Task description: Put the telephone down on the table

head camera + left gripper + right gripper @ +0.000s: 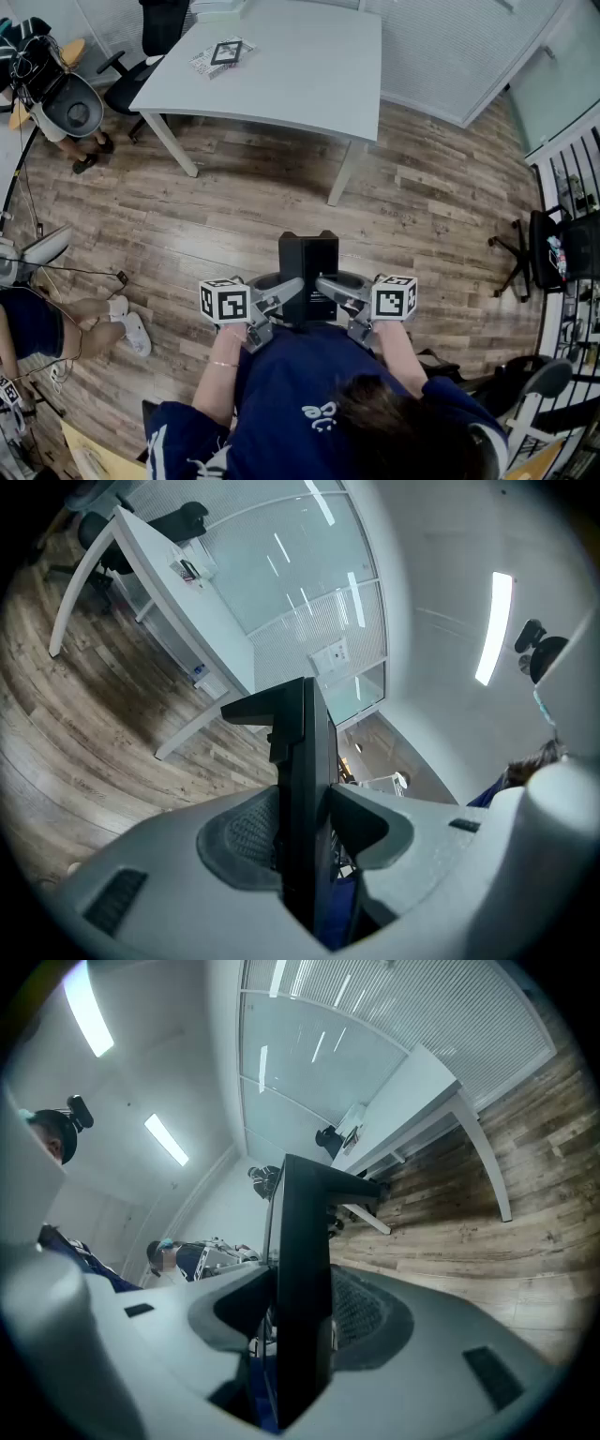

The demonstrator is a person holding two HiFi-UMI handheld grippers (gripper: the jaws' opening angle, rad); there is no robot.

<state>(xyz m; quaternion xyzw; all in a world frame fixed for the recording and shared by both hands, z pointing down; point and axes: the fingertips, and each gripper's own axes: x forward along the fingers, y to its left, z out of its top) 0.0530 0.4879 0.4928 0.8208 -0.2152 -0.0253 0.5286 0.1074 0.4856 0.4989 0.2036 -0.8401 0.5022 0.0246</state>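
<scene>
The black telephone [308, 265] is held upright in the air in front of my body, above the wood floor. My left gripper [284, 298] is shut on its left side and my right gripper [335, 294] on its right side. In the left gripper view the telephone [302, 742] stands edge-on, with the left gripper [305, 829] pressing both pads against it. The right gripper view shows the same dark slab [305, 1232] pinched in the right gripper [300, 1324]. The white table [309, 80] stands well ahead of me, apart from the phone.
A square marker card [225, 53] lies on the table's far left part. Black office chairs [155, 37] stand at the table's left. One person sits at the left [42, 323], another at the upper left [66, 112]. A black chair [553, 248] and shelves line the right.
</scene>
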